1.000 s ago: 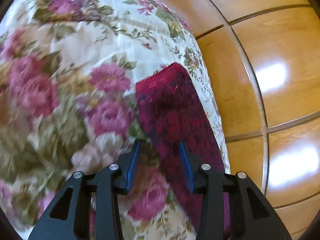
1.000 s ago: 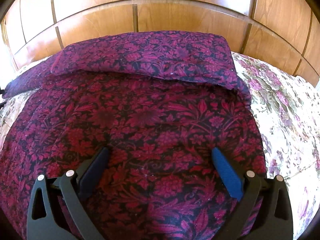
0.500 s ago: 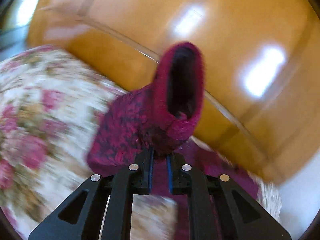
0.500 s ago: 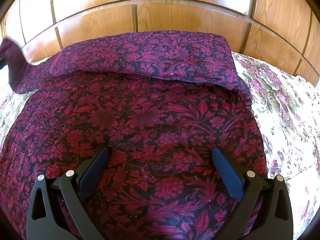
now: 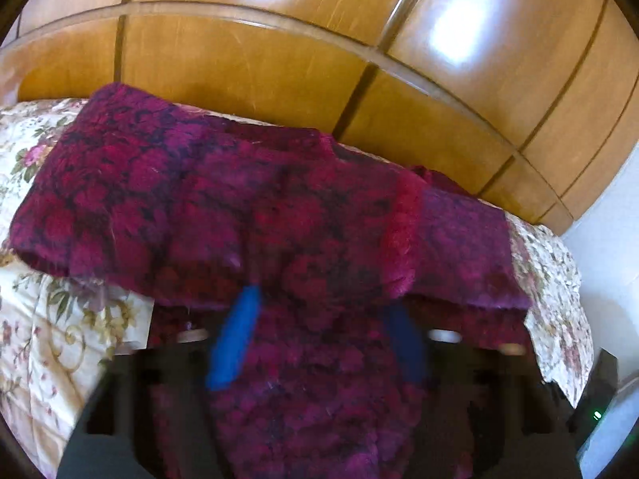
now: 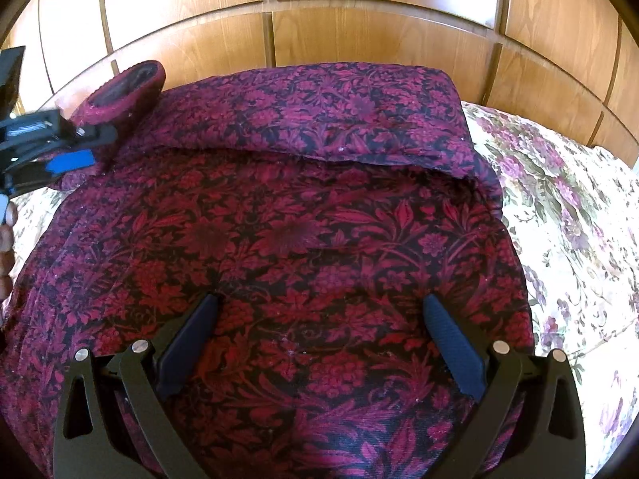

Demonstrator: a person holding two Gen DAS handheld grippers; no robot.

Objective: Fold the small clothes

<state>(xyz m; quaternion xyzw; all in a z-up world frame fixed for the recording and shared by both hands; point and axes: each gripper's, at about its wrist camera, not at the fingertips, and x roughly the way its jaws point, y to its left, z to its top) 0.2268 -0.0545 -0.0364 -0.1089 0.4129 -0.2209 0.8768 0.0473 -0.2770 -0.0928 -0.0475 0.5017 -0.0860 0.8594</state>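
Crimson floral garment (image 6: pixel 287 263), printed in red and magenta on a dark ground, lies spread over a cream floral bedspread (image 6: pixel 567 239) on a bed, and fills most of the right wrist view. Its far edge is folded back toward the viewer, making a flat doubled band (image 6: pixel 319 111) across twelve o'clock. Behind the bed stands a glossy wooden panelled wall (image 6: pixel 359 40).

The right hand-held gripper (image 6: pixel 319 343) points steeply down at the middle of the garment with its jaws spread wide. Cloth lies under and between the blue pads (image 6: pixel 451 343), but nothing is pinched between them.

The left hand-held gripper (image 6: pixel 68 147) comes in at nine o'clock in the right wrist view, beside a sleeve (image 6: pixel 124 92) whose open cuff stands raised at ten o'clock. Part of a hand (image 6: pixel 6 247) shows at the left edge below it.

In the blurred left wrist view, the left hand-held gripper (image 5: pixel 319 339) has its jaws opening. Garment cloth (image 5: pixel 239 199) sits between the two blue pads (image 5: pixel 235 339), and they do not appear to press on it. A folded layer of the garment stretches from nine to three o'clock, with bedspread showing at either end.
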